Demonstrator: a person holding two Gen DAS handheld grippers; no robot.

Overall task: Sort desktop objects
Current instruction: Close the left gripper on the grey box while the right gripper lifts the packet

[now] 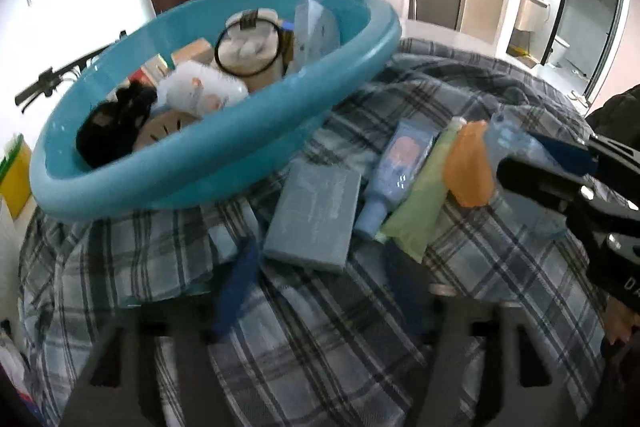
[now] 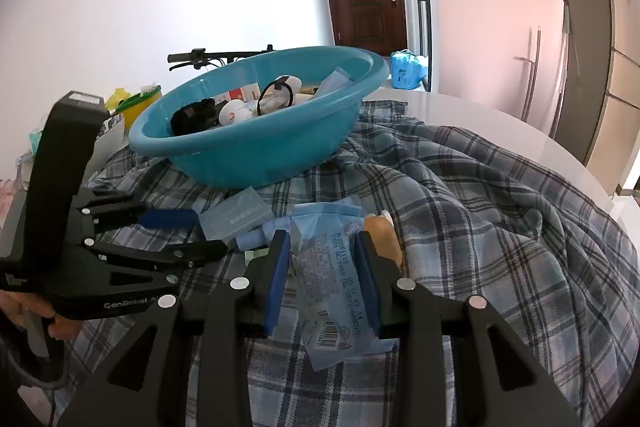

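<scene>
Seen from the left wrist: a teal basin, already loaded with small items, sits tilted on a plaid cloth over the table. Beside it lie a grey-blue box, a pale blue tube, a green pack and an orange piece. The left gripper shows only as blurred blue fingers at the frame's lower edge, spread apart with nothing between them; the box lies just ahead of the left-hand one. The right gripper enters at right over a pale blue packet.

Seen from the right wrist: the right gripper is pinching that blue packet, its printed face upright between the blue pads, lifted or nearly lifted off the cloth; the angle makes it hard to be sure. The left gripper hovers at left, beside the box, jaws apart and empty. The basin stands beyond both, well apart from the packet.

The step in hand appears to be carrying the packet toward the basin. The next move would call for a lift clear of the neighbouring items, a reach over the near rim, and a release inside.
</scene>
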